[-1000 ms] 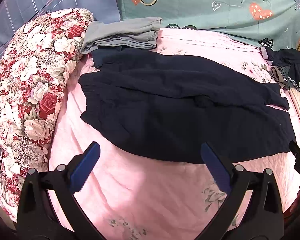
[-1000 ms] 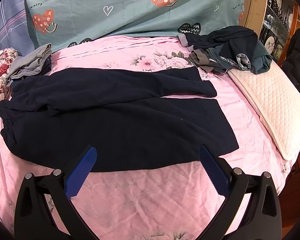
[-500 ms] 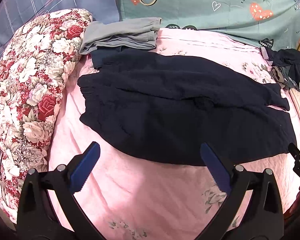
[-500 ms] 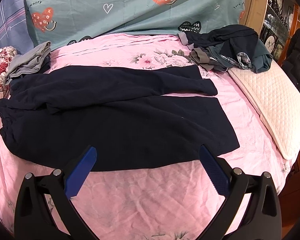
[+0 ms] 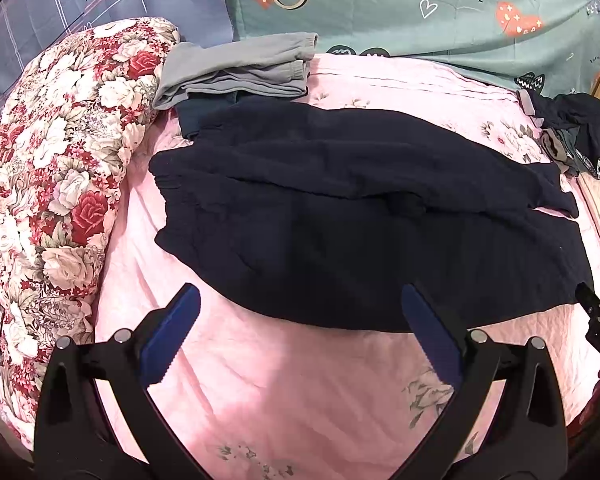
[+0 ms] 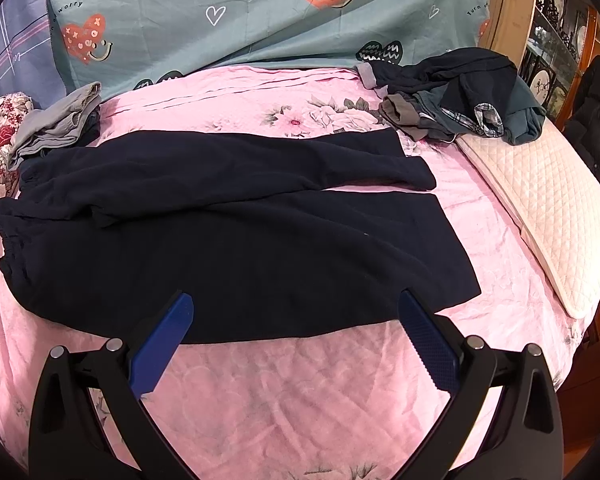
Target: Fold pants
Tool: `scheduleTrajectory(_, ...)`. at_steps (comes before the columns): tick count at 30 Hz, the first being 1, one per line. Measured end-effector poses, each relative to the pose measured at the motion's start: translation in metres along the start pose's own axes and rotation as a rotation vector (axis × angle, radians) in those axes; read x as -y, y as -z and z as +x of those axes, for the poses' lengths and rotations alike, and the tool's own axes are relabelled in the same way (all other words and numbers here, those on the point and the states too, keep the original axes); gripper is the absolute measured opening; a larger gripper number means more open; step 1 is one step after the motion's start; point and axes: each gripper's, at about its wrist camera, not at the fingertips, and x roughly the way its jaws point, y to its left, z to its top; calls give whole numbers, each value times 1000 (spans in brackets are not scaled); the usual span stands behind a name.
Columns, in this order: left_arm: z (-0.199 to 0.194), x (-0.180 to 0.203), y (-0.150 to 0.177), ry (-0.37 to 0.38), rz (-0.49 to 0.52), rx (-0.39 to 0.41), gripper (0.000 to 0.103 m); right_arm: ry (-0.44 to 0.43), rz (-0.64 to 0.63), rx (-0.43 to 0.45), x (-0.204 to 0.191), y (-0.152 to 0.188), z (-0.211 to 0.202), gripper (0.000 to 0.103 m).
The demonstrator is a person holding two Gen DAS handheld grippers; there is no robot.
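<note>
One pair of dark pants (image 5: pixel 360 216) is laid flat on the pink bed (image 5: pixel 300 392), just ahead of both tools. Long axis runs across the view: waistband to the left, two leg ends to the right, the farther leg rumpled. Left tool (image 5: pixel 300 320): jaws spread wide, nothing held. Right tool (image 6: pixel 296 320): jaws spread wide, nothing held. One folded grey garment (image 5: pixel 240 68) is recorded beyond the waistband. One heap of clothes (image 6: pixel 460 92) at far right. One quilted pillow (image 6: pixel 540 208) is shown fully in the right view only; one floral quilt (image 5: pixel 60 168) chiefly in the left.
</note>
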Motion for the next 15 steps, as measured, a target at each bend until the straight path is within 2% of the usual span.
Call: scheduleTrajectory(15,9,1,-5,-1,8,-14,101,4,20,-28,4,5,8,102)
